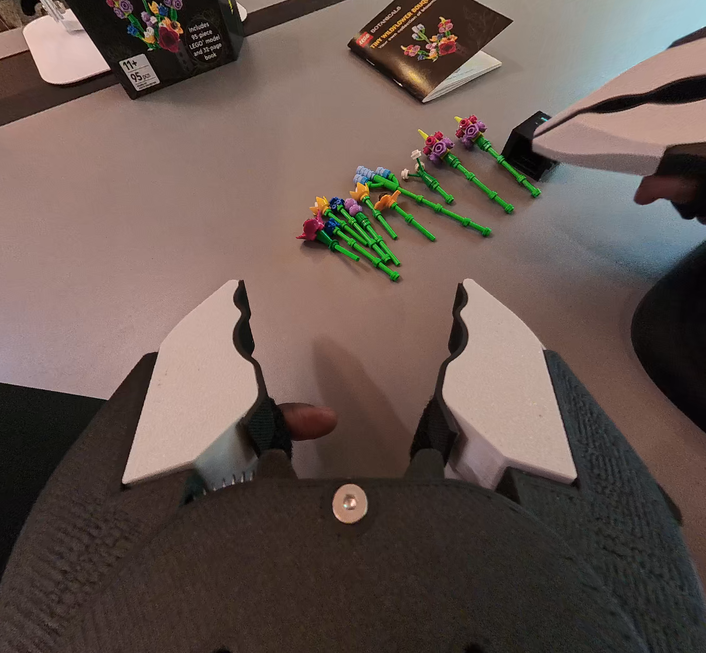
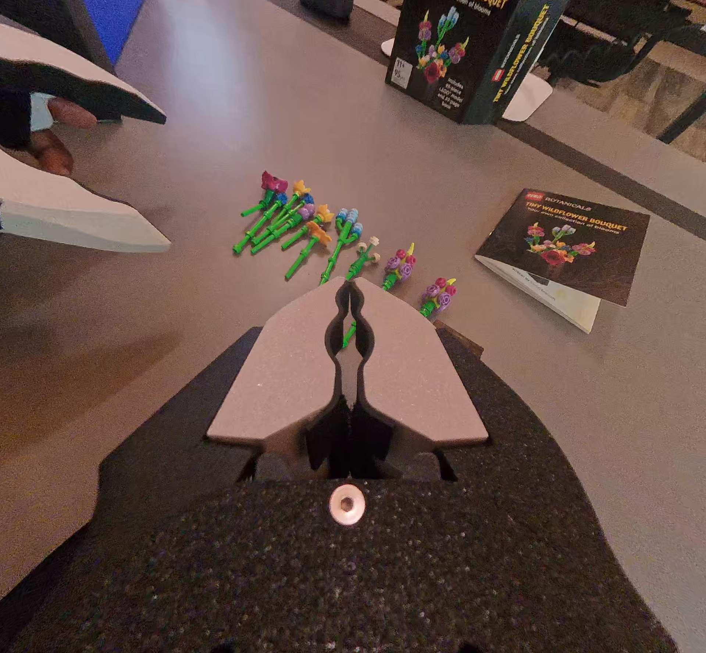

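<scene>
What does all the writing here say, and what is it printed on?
I do not copy out writing; this is where it stands.
Box: yellow and white print on its black front and side, and a small white panel with numbers at a lower corner.
Booklet: a small logo and yellow and white print along the top of its black cover.
Booklet's inner page: faint print, too small to read.
Flowers: none.
</scene>
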`<state>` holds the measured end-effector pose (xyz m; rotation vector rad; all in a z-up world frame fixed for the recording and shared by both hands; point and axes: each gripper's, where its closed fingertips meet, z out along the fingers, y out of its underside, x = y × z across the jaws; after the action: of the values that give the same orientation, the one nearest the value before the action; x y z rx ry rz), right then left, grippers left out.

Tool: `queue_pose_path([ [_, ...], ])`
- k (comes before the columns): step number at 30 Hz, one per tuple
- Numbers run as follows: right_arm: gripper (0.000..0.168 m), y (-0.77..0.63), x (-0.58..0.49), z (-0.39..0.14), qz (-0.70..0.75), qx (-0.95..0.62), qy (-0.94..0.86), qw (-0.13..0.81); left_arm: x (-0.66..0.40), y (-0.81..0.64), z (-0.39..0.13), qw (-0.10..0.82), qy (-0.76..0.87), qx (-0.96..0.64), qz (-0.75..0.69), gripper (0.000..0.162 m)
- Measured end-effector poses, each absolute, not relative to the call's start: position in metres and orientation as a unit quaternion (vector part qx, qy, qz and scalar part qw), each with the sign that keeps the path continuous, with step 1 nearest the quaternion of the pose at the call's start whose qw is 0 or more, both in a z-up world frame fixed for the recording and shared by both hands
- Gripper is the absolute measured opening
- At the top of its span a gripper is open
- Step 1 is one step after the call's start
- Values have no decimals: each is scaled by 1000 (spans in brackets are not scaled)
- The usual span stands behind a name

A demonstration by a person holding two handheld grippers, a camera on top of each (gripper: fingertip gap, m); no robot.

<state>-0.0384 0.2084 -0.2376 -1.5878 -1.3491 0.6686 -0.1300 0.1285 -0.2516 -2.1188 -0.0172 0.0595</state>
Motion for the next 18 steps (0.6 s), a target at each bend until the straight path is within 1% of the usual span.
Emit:
queue_pose_path([
  [3, 2, 197, -42, -221, 314, -636, -529, 466, -130, 129, -252, 488, -10, -872, 22, 101],
  [4, 11, 189, -47, -214, 335, -633, -524, 461, -131, 128, -251, 489, -11, -872, 20, 101],
  [6, 53, 179, -58, -215, 337, -645, -524, 443, -131, 128, -251, 490, -13, -871, 16, 101],
  [7, 63, 174, -64, -221, 329, -652, -532, 429, -131, 128, -251, 490, -14, -871, 15, 100],
  [9, 59, 165, -76, -231, 347, -648, -536, 416, -131, 128, -251, 492, -17, -871, 12, 100],
  [10, 51, 162, -78, -236, 356, -652, -536, 401, -131, 128, -250, 493, -18, -870, 10, 100],
  [11, 34, 163, -78, -236, 356, -656, -536, 395, -131, 128, -250, 494, -19, -869, 8, 100],
  [12, 0, 162, -77, -231, 369, -646, -534, 401, -132, 128, -250, 496, -21, -868, 6, 100],
  [16, 0, 166, -75, -227, 372, -641, -525, 418, -132, 128, -251, 493, -24, -869, -2, 99],
  [18, 1, 162, -77, -216, 375, -641, -515, 428, -132, 128, -251, 493, -24, -870, -3, 99],
])
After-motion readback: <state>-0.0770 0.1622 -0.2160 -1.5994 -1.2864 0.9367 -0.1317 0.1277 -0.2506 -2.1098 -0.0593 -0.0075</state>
